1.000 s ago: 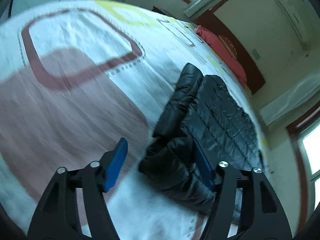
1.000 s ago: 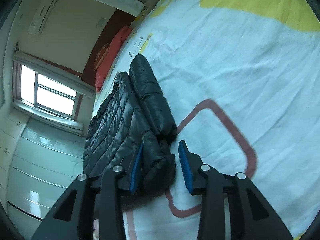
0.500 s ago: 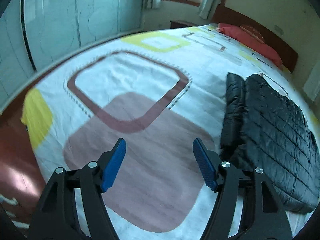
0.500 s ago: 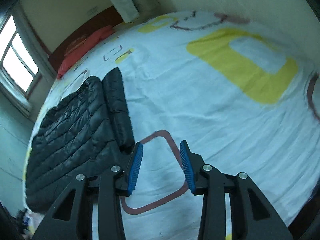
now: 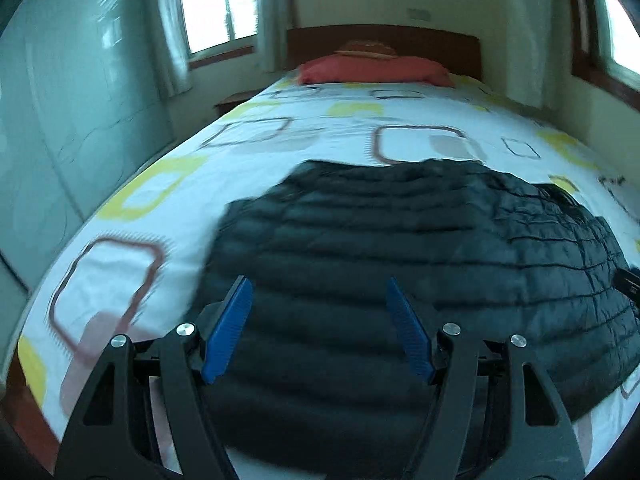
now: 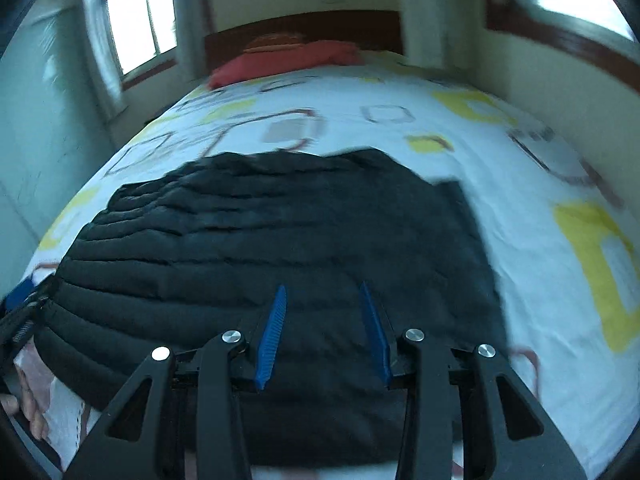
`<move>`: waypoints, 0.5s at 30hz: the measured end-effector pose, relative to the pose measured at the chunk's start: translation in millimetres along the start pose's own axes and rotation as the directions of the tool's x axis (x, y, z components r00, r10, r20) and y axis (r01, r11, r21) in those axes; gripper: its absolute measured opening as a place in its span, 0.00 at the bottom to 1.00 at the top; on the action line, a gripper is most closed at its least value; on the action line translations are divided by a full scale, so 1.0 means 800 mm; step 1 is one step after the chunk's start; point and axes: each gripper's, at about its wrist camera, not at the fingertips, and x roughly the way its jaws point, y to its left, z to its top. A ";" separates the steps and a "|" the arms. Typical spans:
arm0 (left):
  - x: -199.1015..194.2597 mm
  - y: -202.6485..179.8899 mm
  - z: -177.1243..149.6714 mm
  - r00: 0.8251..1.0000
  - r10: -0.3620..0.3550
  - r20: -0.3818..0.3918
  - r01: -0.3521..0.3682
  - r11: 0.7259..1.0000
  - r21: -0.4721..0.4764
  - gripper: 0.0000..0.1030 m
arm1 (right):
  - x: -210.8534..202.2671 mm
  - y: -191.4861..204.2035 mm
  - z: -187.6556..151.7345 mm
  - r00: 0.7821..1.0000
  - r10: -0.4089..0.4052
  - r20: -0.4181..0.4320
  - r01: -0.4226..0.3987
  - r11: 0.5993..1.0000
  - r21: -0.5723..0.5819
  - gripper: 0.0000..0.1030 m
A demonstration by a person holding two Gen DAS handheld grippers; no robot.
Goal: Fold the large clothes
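**Quilted jacket lying flat on the bed**

A black puffer jacket, glossy and ribbed in horizontal channels, is lying spread across the foot of the patterned white bed. Both grippers are hovering above it: left gripper jaws wide apart, right gripper jaws narrower, gripping nothing. A red pillow is resting against the wooden headboard.

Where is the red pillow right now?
The red pillow lies at the far end of the bed, right against the dark wooden headboard. In both views it sits beyond the black puffer jacket, near the curtained window.
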 end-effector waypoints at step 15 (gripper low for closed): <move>0.072 -0.050 0.003 0.997 0.054 -0.051 -0.050 0.996 0.070 0.54 | 0.076 0.070 0.006 0.999 -0.028 -0.044 0.023 0.994 -0.109 0.38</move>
